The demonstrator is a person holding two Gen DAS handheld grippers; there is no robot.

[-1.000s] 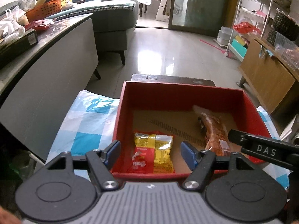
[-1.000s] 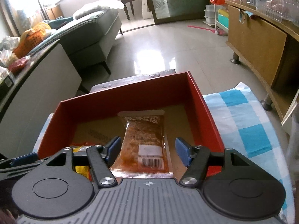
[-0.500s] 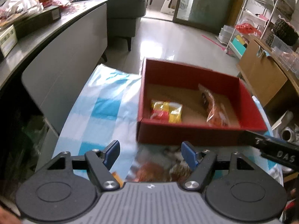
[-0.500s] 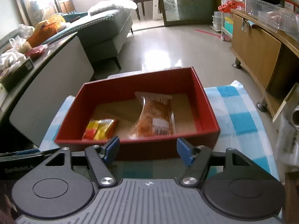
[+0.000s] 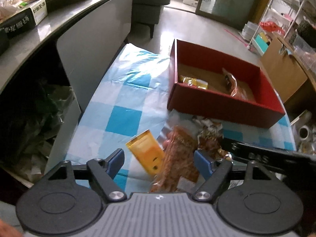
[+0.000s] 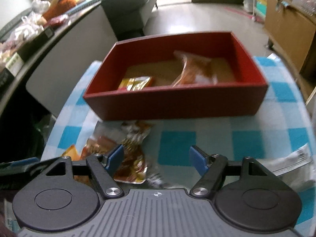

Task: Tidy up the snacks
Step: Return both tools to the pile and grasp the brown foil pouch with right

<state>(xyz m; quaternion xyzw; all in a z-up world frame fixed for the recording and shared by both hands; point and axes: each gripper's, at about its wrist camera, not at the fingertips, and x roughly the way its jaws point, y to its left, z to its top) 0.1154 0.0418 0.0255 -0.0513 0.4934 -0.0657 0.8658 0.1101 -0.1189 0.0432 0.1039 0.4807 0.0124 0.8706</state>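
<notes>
A red box [image 5: 221,100] [image 6: 177,102] stands on the blue-checked tablecloth [image 5: 122,102]. In it lie a yellow-red packet [image 5: 193,82] [image 6: 136,83] and an orange clear-wrapped snack [image 5: 239,88] [image 6: 195,72]. In front of the box lie loose snacks: a gold packet [image 5: 147,151], an orange-brown packet [image 5: 177,162] and a brown crinkled packet [image 5: 209,136] [image 6: 132,158]. My left gripper [image 5: 159,163] is open and empty above the gold and orange-brown packets. My right gripper [image 6: 156,159] is open and empty, just right of the brown packet.
A grey counter [image 5: 59,31] with boxes and bags runs along the left. A white barcode packet [image 6: 292,162] lies at the right on the cloth. A wooden cabinet [image 6: 290,31] stands at the far right. The right gripper's arm [image 5: 276,156] shows in the left wrist view.
Both grippers have pulled back from over the red box toward the table's near side. The loose snacks in front of the box have come into view. Both stay open.
</notes>
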